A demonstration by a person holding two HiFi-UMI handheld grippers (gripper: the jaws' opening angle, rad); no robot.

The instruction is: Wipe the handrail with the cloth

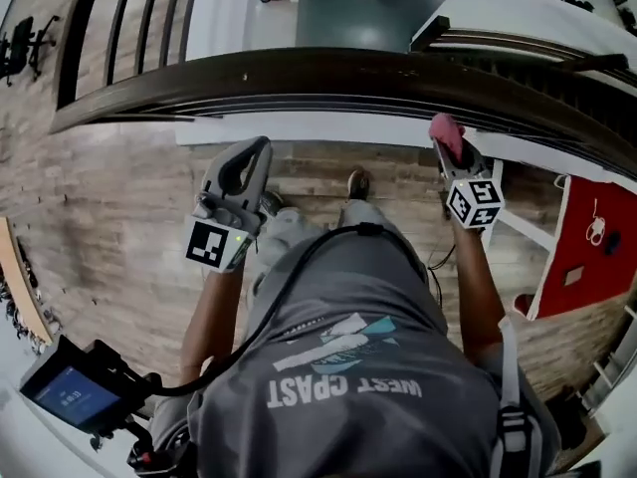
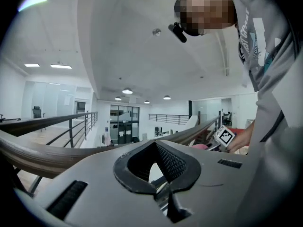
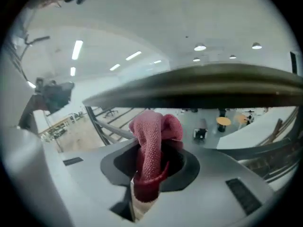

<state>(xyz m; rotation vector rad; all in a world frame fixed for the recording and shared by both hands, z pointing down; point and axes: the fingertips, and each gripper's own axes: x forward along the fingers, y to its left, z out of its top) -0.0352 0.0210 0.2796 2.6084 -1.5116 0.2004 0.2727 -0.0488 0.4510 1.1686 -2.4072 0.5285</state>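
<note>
Right gripper view: right gripper's jaws pinch bunched pink knit cloth just beside dark rounded handrail; left gripper's jaws closed, empty.

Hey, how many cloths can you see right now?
1. The pink cloth is gripped in the right tool, close to the handrail. The left tool is shut on nothing; other cloths could be out of view.
</note>
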